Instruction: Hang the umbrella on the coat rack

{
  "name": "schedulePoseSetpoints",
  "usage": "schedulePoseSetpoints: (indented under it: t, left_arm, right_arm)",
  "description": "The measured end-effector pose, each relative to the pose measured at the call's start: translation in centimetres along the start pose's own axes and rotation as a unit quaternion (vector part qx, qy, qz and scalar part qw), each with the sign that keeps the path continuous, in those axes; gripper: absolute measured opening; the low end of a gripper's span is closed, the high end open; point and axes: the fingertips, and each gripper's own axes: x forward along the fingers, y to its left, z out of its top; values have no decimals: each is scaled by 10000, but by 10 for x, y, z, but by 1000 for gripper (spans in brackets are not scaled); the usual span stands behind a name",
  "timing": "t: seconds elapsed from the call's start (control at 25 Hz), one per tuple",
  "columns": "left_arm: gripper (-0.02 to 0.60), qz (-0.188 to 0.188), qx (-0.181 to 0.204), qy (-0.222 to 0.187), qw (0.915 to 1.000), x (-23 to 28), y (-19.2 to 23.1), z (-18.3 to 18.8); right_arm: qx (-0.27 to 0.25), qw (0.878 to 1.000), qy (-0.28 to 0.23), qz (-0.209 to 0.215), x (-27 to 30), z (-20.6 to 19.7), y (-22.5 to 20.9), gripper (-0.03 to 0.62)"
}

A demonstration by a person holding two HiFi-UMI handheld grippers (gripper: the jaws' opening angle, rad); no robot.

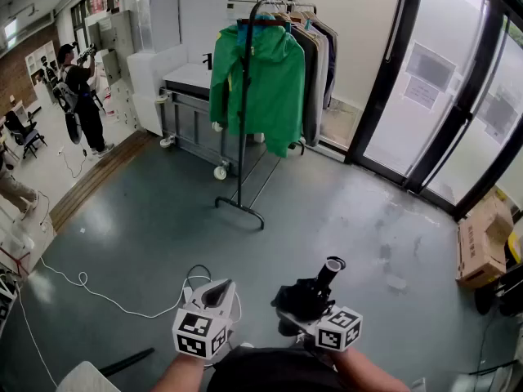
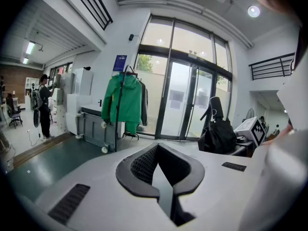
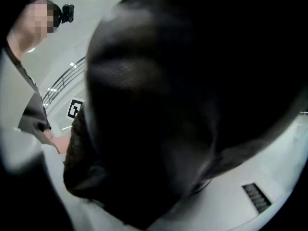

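Left claw [image 1: 215,294] closed, empty. Right claw [image 1: 299,310] clamped on folded black umbrella [image 1: 328,273]. Grey floor [image 1: 163,227]; white cable [image 1: 88,287] left. Coat rack [image 1: 243,121] with green jacket [image 1: 265,80] well ahead. Glass doors [image 1: 425,80], cardboard box [image 1: 482,239] right.

Office lobby: glass doors [image 1: 406,88], coat rack [image 1: 243,129].

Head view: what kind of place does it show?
Probably the entrance hall of an office or laboratory building: tall glass doors, a coat rack hung with jackets, and white cabinets where a person stands.
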Motion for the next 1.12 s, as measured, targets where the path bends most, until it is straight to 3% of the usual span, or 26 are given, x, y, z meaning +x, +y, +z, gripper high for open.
schedulePoseSetpoints:
  t: [0.52, 0.88, 1.12]
  left_arm:
    - [15, -34, 25, -48, 10000, -5, -3, 1]
    - [15, -54, -58, -56, 10000, -14, -2, -6]
    - [15, -2, -114, -91, 9999, -22, 5, -10]
  right_arm:
    - [-29, 10000, -5, -56, -3, -1, 6, 235]
    - [-181, 9997, -37, 148, -6, 1, 23, 239]
    - [11, 9998, 123, 156, 0, -7, 25, 239]
